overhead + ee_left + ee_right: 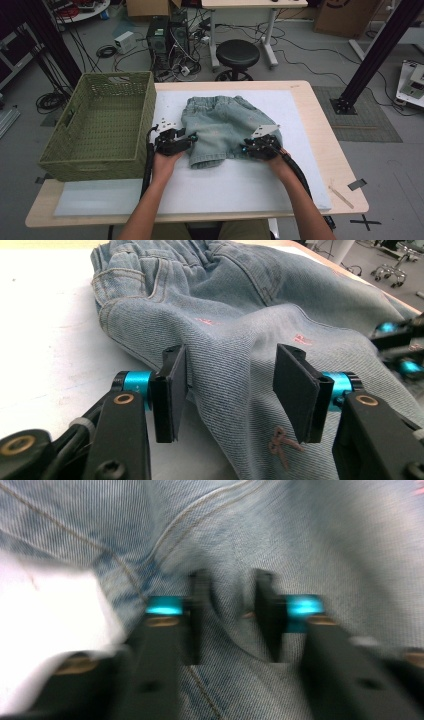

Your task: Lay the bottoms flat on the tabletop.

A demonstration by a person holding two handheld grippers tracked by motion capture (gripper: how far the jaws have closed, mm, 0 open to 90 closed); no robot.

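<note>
A pair of light blue denim shorts (225, 127) lies flat on the white mat (225, 190), waistband toward the far side. My left gripper (192, 137) rests at the shorts' left leg. In the left gripper view its jaws (230, 385) stand open around a raised fold of the denim (240, 305), and the pads do not press on it. My right gripper (246, 146) sits at the shorts' right leg. The right gripper view is blurred: its jaws (231, 610) stand close together with a ridge of denim (300, 530) pinched between them.
A large green woven basket (90, 170) stands at the table's left, its wall close to my left gripper. The wooden table's bare edge (330, 150) runs along the right. A black stool (237, 52) and cables lie on the floor beyond.
</note>
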